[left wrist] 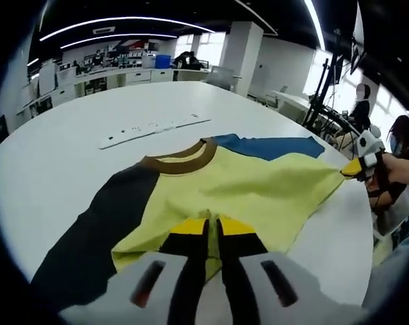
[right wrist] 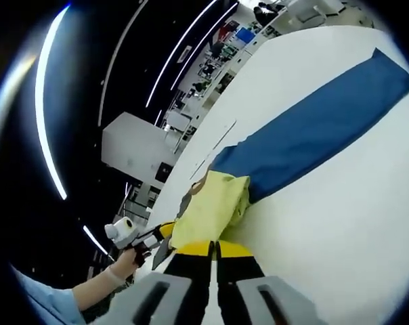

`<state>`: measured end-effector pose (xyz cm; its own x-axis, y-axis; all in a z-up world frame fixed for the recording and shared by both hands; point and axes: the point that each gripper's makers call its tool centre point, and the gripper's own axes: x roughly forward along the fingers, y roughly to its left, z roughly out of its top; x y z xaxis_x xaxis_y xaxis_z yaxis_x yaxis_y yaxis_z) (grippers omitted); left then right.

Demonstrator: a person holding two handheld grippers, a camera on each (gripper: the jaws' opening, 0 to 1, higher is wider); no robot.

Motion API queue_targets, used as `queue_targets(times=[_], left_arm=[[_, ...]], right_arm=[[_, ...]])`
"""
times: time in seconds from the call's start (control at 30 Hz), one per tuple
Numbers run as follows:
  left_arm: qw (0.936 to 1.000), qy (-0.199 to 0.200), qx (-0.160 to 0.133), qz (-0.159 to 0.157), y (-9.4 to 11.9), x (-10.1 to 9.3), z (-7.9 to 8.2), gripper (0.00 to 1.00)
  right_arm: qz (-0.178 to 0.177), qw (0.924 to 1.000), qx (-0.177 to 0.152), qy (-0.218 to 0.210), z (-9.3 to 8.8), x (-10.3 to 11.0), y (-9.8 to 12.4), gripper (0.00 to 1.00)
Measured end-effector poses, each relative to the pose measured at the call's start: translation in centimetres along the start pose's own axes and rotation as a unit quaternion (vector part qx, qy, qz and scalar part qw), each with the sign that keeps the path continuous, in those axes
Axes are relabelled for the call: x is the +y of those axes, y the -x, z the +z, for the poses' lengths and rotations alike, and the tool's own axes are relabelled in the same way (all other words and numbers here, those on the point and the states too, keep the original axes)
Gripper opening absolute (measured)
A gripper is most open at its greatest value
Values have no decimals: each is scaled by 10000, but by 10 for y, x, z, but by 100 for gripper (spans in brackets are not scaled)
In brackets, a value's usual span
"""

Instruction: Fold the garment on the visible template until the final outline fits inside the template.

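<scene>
Beyond your left gripper (left wrist: pixel 212 227), a long white strip (left wrist: pixel 154 130) lies flat on the round white table (left wrist: pixel 55 162), past the brown collar (left wrist: pixel 184 159) of the yellow-green shirt (left wrist: pixel 252 189). Desks and seated people fill the room behind. A blue panel (right wrist: pixel 313 132) stretches away from your right gripper (right wrist: pixel 212 247). Both grippers' jaws are pinched together on the shirt's edge, which lies spread on the table directly ahead of your fingertips. Your hand (right wrist: pixel 123 264) grips the left tool.

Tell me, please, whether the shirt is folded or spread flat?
Partly folded: the yellow body of the shirt is doubled over, its edge gripped by both hand-held grippers, while one blue sleeve lies spread out.
</scene>
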<state>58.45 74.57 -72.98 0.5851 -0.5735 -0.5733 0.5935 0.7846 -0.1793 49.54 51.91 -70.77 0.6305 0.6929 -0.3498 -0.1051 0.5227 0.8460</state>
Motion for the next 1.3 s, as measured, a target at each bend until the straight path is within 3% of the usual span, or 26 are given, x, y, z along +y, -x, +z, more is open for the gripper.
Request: queue_targets(times=[0.2, 0.4, 0.97, 1.17, 1.3], left_arm=[[9999, -47, -86, -51, 9, -4, -1, 19], [9999, -123, -61, -102, 16, -4, -3, 21], [9993, -187, 266, -158, 13, -1, -25, 17], [9993, -198, 248, -184, 12, -2, -23, 14], [9995, -167, 220, -173, 14, 0, -20, 6]], right_arm=[[-6, 10000, 9, -17, -2, 0, -1, 0], [-13, 10000, 24, -16, -5, 1, -2, 0], [-35, 10000, 16, -39, -5, 1, -1, 0], [-51, 10000, 17, -74, -5, -2, -1, 0], [-55, 10000, 24, -79, -1, -7, -1, 0]])
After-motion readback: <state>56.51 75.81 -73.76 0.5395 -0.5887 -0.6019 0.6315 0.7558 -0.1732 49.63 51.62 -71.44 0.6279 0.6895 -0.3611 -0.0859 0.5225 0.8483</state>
